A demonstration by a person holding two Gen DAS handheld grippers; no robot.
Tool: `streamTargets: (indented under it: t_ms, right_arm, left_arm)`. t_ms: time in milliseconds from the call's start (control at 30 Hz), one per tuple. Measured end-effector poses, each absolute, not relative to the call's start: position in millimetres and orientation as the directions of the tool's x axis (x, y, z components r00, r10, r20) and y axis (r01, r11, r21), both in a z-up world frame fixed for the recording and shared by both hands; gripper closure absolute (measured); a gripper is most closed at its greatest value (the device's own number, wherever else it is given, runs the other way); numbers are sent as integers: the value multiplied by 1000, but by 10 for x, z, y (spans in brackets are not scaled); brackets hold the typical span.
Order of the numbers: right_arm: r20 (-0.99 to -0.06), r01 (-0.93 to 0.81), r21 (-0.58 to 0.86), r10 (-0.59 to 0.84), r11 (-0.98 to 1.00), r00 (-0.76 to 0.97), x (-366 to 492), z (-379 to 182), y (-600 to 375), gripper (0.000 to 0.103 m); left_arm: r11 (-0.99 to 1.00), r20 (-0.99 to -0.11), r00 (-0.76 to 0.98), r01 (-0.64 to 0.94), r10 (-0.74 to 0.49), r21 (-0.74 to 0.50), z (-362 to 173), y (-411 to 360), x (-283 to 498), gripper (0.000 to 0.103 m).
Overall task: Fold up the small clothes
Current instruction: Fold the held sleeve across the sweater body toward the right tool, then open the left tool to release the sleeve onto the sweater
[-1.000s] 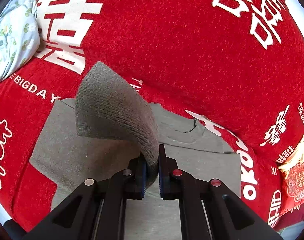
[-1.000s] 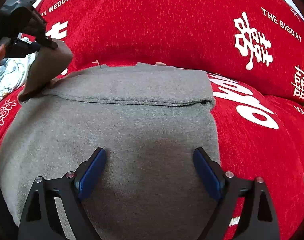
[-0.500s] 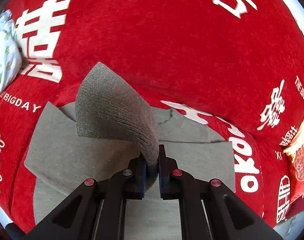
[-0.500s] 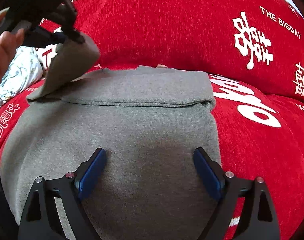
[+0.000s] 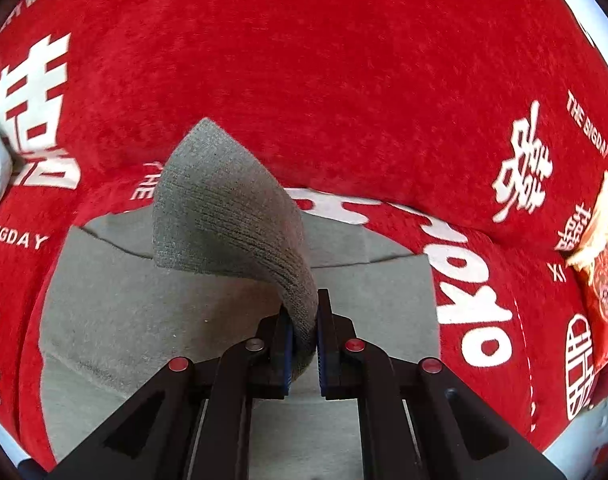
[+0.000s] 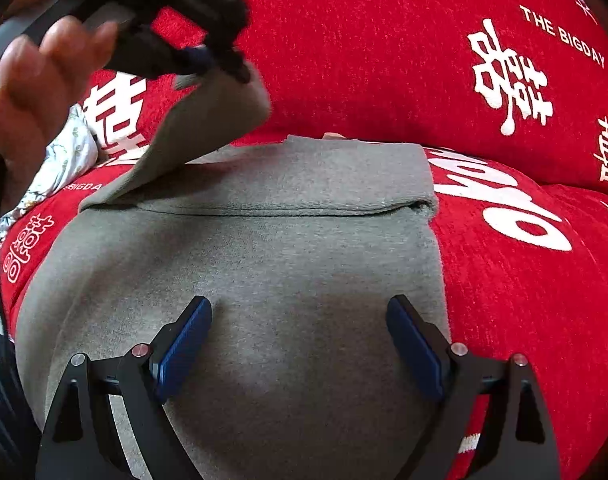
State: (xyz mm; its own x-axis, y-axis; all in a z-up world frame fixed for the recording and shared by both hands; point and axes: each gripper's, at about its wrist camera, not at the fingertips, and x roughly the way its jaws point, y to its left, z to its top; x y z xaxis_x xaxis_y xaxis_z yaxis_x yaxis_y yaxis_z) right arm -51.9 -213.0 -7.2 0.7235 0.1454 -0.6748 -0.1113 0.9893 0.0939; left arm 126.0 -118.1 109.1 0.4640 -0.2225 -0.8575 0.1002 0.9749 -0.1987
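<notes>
Home setting, red wedding-print sofa cover point(image 5: 343, 100) with white lettering, matching red cushion point(image 5: 603, 280) at right, floral fabric point(image 6: 64, 156) far left

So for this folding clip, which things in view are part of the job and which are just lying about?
Part of the job:
grey garment, flat on the red cloth
its sleeve, lifted in the left gripper
right gripper, open over the garment

Lying about:
red cloth with white print
floral fabric at the left
red and gold packet at the right
</notes>
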Motion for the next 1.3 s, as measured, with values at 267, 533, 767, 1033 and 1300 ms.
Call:
streamTargets:
  t_ms: [267, 533, 767, 1033, 1300]
  right_arm:
    - [-684, -140, 51, 137, 989, 716, -559, -64, -2046, 11]
    - [-690, -159, 18, 127, 987, 712, -679, -66, -1995, 11]
    - [-691, -165, 4, 122, 986, 712, -680, -64, -1960, 11]
    - [-692, -164, -3, 116, 986, 713, -670, -58, -1924, 11]
    - [-692, -162, 2, 118, 987, 712, -652, -52, -1895, 11]
  left_arm:
    - [968, -879, 414, 177, -237, -177, 929, -1634, 1275, 93]
    - [949, -901, 358, 278, -246, -149, 670, -2064, 1248, 93]
    - [940, -913, 324, 307, -250, -148, 432, -2262, 1233, 92]
    - [929, -932, 286, 354, -223, -113, 287, -2397, 1181, 92]
    - [924, -928, 327, 381, -177, -42, 445, -2330, 1125, 92]
